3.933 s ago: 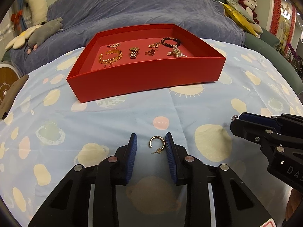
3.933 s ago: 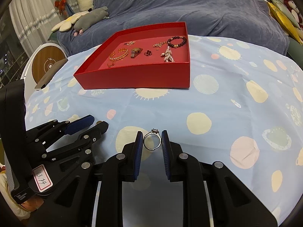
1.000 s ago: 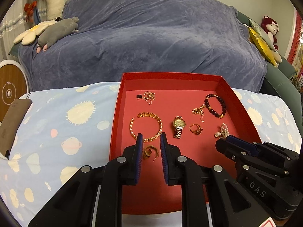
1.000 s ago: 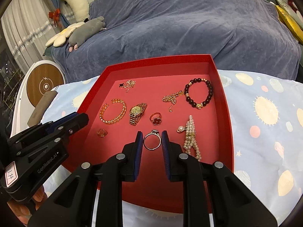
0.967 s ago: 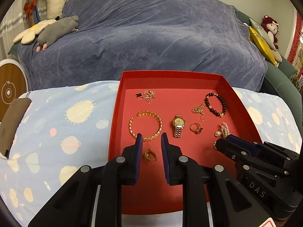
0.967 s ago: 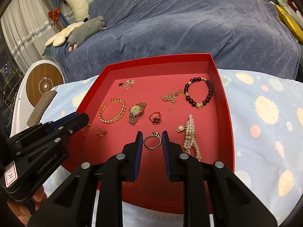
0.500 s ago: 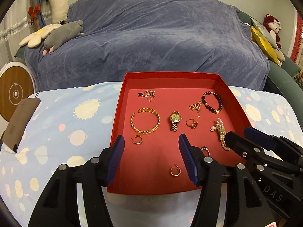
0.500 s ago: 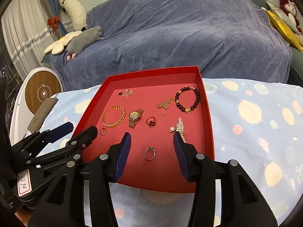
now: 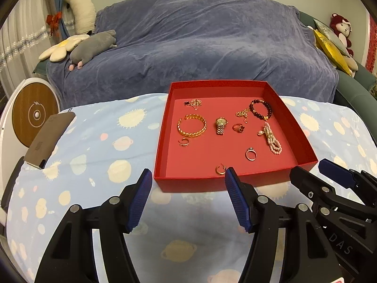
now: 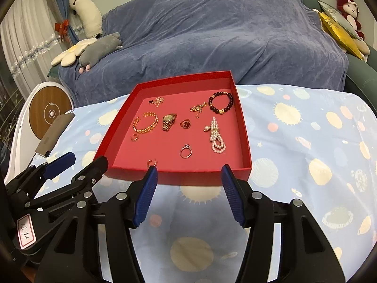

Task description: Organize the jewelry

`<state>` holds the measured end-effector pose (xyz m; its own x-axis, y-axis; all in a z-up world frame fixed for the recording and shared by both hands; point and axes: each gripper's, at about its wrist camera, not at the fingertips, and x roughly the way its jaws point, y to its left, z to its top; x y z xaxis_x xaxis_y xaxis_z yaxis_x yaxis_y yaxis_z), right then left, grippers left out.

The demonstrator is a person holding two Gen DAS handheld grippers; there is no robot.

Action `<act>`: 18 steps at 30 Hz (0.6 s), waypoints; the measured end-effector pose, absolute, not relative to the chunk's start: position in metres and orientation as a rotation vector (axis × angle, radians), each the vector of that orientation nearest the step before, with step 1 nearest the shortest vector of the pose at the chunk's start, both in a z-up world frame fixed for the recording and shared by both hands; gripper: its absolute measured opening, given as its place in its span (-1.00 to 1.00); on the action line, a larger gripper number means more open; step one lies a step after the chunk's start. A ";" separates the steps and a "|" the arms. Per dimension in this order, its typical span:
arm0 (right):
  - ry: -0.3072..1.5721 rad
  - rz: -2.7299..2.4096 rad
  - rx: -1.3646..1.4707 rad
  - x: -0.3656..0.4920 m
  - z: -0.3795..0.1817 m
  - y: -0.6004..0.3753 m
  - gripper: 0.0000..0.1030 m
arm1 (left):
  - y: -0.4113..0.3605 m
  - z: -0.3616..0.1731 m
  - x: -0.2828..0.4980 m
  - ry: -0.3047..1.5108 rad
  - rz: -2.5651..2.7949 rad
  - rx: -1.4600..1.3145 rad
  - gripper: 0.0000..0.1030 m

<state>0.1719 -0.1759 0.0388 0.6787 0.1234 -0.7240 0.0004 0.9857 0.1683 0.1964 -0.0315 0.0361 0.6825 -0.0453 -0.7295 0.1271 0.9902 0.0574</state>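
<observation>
A red tray (image 9: 304, 141) (image 10: 245, 139) sits on the patterned tablecloth and holds several jewelry pieces. A gold hoop earring (image 9: 220, 169) (image 10: 151, 162) lies near its front wall. A silver ring (image 9: 250, 154) (image 10: 186, 152) lies beside it. Further back are a gold bangle (image 9: 192, 126), a second hoop earring (image 9: 184, 142), a watch (image 9: 221, 125), a dark bead bracelet (image 9: 260, 110) and a pearl piece (image 9: 272, 139). My left gripper (image 9: 186, 194) is open and empty in front of the tray. My right gripper (image 10: 187, 188) is open and empty too.
A brown phone-like slab (image 9: 48, 139) lies at the table's left edge. A blue-covered sofa (image 9: 200, 47) with plush toys (image 9: 94, 44) stands behind the table. A round white and wood device (image 9: 35, 115) is at far left. Each gripper shows in the other's view.
Both grippers let go of their pieces inside the tray, opened wide and drew back to the tray's near side. The earring and the ring now lie in the tray.
</observation>
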 end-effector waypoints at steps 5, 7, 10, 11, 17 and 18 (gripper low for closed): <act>0.811 0.064 0.117 0.150 0.043 -0.172 0.12 | -0.027 0.039 0.173 0.808 -0.076 0.129 0.31; 0.812 0.067 0.117 0.140 0.044 -0.172 0.20 | -0.023 0.040 0.164 0.807 -0.076 0.122 0.37; 0.810 0.065 0.124 0.125 0.046 -0.175 0.32 | -0.017 0.041 0.149 0.804 -0.071 0.097 0.55; 0.809 0.061 0.127 0.120 0.046 -0.175 0.35 | -0.016 0.042 0.145 0.801 -0.070 0.092 0.59; 0.790 0.036 0.121 0.103 0.045 -0.173 0.44 | -0.017 0.045 0.129 0.772 -0.044 0.117 0.63; 0.783 0.030 0.112 0.103 0.045 -0.172 0.49 | -0.017 0.046 0.129 0.766 -0.040 0.118 0.63</act>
<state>0.1031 -0.1725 0.0452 0.7088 0.0684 -0.7021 0.0150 0.9936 0.1120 0.1289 -0.0168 0.0458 0.7204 0.0067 -0.6936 0.0791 0.9926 0.0917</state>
